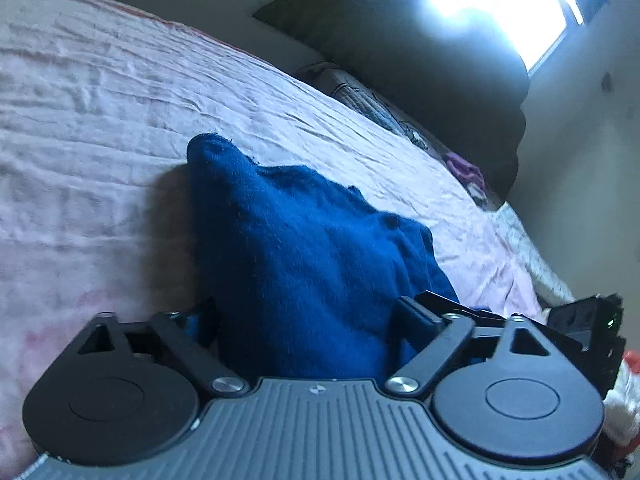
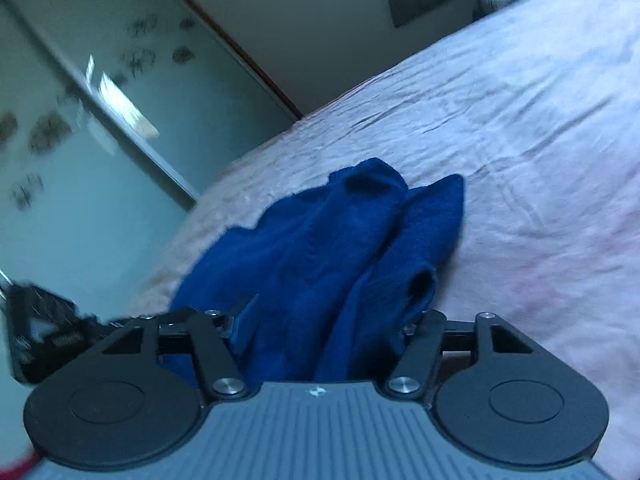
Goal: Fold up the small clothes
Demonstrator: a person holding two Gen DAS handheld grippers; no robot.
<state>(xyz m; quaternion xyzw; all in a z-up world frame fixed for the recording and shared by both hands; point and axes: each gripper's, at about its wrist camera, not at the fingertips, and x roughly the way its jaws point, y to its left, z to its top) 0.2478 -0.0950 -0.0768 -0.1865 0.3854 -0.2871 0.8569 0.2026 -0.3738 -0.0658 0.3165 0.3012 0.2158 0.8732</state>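
Observation:
A small dark blue knitted garment (image 1: pixel 304 256) hangs bunched from my left gripper (image 1: pixel 308 320), which is shut on its near edge; the cloth covers the fingertips. Its far end trails onto the pink bedsheet (image 1: pixel 100 120). In the right wrist view the same blue garment (image 2: pixel 320 248) hangs in folds from my right gripper (image 2: pixel 324 332), also shut on it, with a sleeve opening (image 2: pixel 420 284) showing. The other gripper shows at the lower right of the left view (image 1: pixel 588 320) and at the lower left of the right view (image 2: pixel 40 332).
The wrinkled pink sheet (image 2: pixel 520 140) covers the bed. Dark pillows (image 1: pixel 440 72) and a patterned quilt (image 1: pixel 376 104) lie at the head under a bright window (image 1: pixel 492 4). A purple cloth (image 1: pixel 464 168) lies by the pillows. A glass-fronted wardrobe (image 2: pixel 100 120) stands beside the bed.

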